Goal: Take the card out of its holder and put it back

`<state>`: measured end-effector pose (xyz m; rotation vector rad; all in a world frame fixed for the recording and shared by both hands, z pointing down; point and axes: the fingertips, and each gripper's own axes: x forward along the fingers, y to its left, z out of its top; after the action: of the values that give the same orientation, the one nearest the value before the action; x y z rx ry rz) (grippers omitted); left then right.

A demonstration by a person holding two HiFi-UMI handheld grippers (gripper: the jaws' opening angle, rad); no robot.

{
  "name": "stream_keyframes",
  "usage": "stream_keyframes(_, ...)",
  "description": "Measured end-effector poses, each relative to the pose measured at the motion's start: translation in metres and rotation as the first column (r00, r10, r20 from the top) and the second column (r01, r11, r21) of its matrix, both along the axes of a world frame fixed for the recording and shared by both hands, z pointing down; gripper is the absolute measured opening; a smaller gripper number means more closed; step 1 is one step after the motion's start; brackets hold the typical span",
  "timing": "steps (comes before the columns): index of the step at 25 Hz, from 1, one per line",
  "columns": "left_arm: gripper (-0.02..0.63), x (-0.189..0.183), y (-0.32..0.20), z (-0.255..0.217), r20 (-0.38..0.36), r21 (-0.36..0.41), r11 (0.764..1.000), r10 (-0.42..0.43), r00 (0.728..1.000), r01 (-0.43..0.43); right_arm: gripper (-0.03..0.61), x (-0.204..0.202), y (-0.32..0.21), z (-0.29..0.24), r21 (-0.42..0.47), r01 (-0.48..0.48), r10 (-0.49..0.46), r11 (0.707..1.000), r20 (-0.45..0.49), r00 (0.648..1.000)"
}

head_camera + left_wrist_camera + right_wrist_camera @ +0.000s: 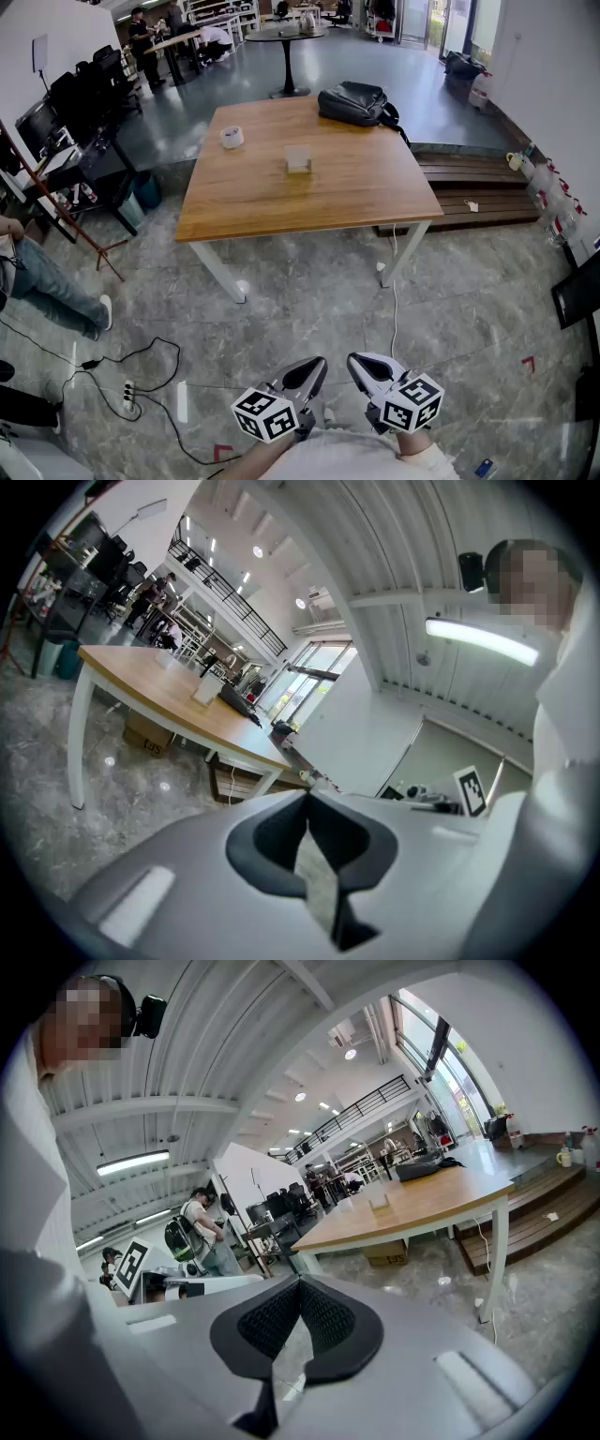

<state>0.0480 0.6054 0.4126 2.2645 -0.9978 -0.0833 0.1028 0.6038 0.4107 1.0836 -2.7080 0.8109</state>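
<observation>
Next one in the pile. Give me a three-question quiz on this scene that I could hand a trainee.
1. Where does the card holder stand?
2. True or false: the left hand-held gripper and the right hand-held gripper both have their jaws together with nothing between them.
3. In the head view, the black bag lies at the wooden table's: A far right corner; B near left corner; C middle.
Key: 1 near the middle of the wooden table, apart from both hand-held grippers; 2 true; 3 A.
</observation>
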Motion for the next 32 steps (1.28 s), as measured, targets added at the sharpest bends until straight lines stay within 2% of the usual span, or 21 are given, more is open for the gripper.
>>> stream_keyframes(7, 0.008, -0.004, -0.046, 0.012, 0.002, -0.014, 1.0, 0.008, 1.0, -0.008, -0.006, -0.011, -0.049, 0.006, 0.009, 0.017, -0.017, 1.0, -0.009, 1.0)
stream_keyframes(11, 0.008, -0.015, -0.1, 0.015, -0.004, -0.017, 1.0, 0.003, 1.0, -0.003, -0.006, -0.024, -0.098, 0.006, 0.015, 0.031, -0.03, 0.999, -0.012, 0.999)
stream_keyframes(22, 0.008, -0.05, -0.275, -0.003, 0.007, 0.013, 0.998, 0.067, 0.998, -0.067, -0.006, -0.075, -0.274, -0.01, 0.044, -0.002, 0.003, 0.999, -0.025, 1.0)
stream_keyframes(28, 0.008, -0.053, -0.33, 0.002, 0.016, -0.004, 0.994, 0.108, 0.994, -0.108, -0.006, -0.085, -0.336, -0.013, 0.037, -0.033, 0.034, 0.999, -0.029, 0.999)
stream_keyframes(32, 0.008, -0.064, -0.37, 0.003, 0.01, -0.011, 0.997, 0.075, 0.997, -0.075, -0.006, -0.089, -0.372, -0.006, 0.009, -0.029, 0.029, 1.0, -0.022, 0.999)
